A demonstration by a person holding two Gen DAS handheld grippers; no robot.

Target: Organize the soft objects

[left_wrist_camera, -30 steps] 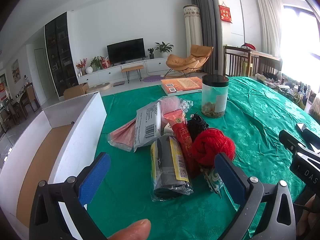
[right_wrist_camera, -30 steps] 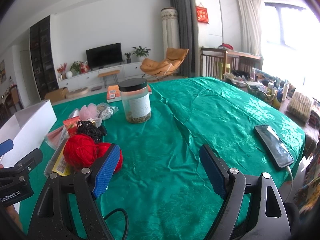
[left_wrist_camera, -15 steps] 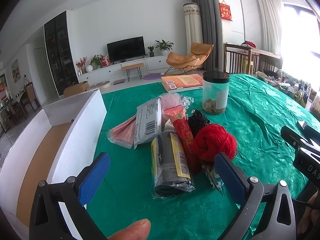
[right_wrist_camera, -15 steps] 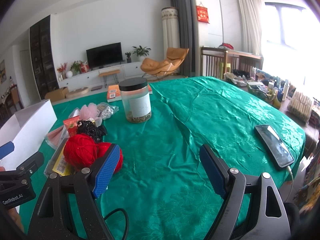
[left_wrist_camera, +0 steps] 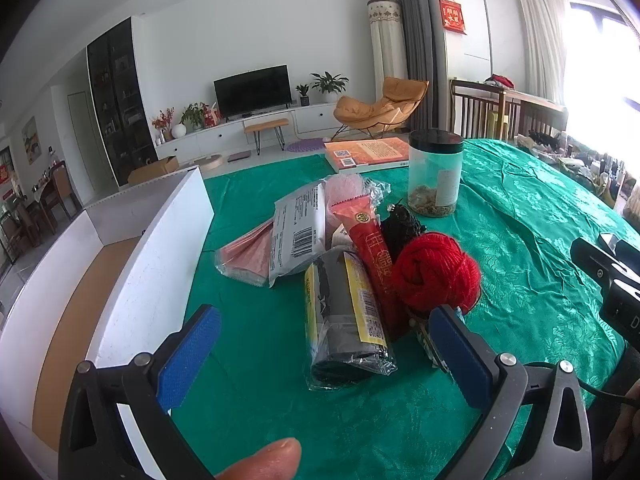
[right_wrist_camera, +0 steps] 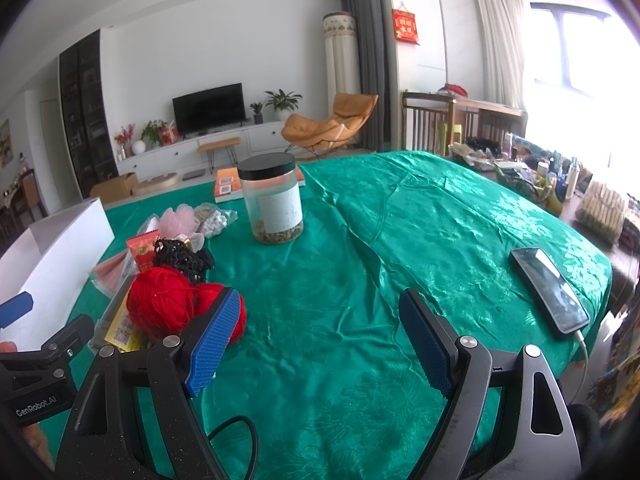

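Both tongs spread and empty above the counter, poised ahead of a first pick.

Left tongs [left_wrist_camera: 324, 354] frame the wrapped grey roll [left_wrist_camera: 344, 316], with the red yarn ball [left_wrist_camera: 436, 272] just beyond its right pad; the white box [left_wrist_camera: 160, 264] waits open on the left. Right tongs [right_wrist_camera: 314, 338] idle over bare green cloth [right_wrist_camera: 360, 280], the yarn by its left pad.

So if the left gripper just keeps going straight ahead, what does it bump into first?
Probably the gray-and-yellow wrapped roll, which lies right ahead between the open fingers of the left gripper. Depth is hard to judge.
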